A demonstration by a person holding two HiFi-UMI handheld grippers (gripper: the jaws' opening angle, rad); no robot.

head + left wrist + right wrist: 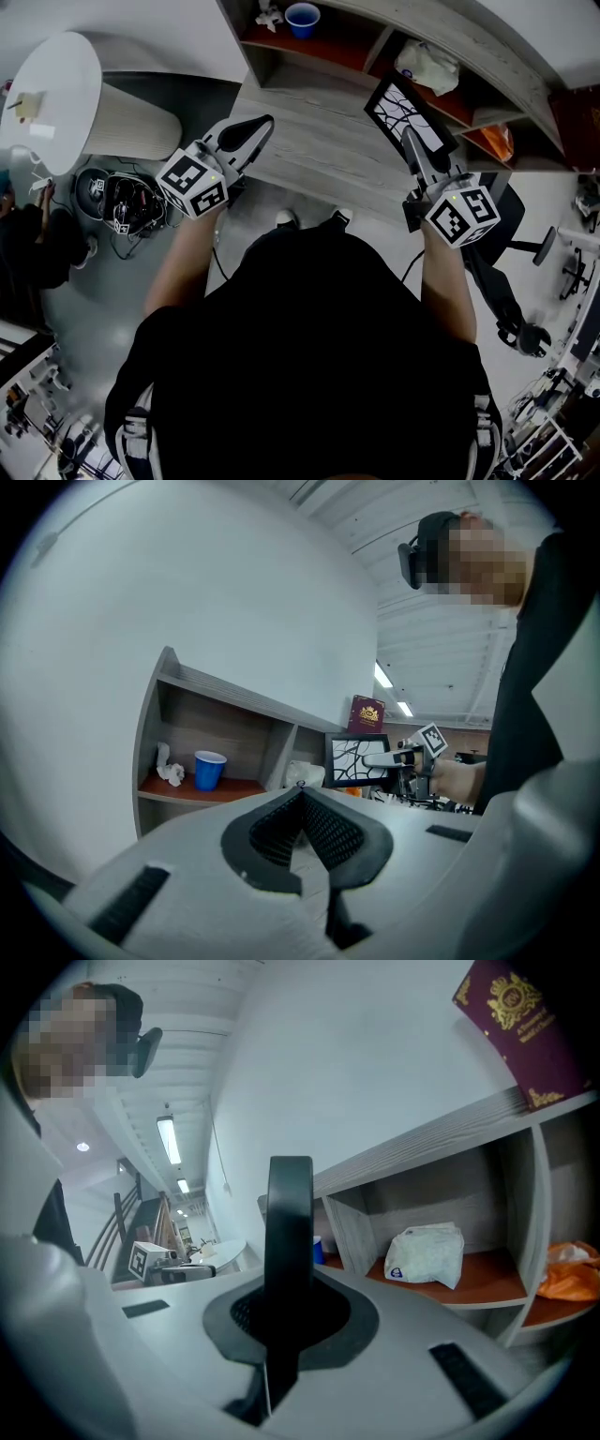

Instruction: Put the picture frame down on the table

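Over the grey bench (319,150), the right claw (412,141) pinches the picture frame (405,111) by its rim, a sound hold for something probably stiff, light and breakable; the left claw (261,125) is closed, empty.

White wall (187,592), grey floor (103,281), wood shelving (497,70) (ceiling strip lights (169,1138)).
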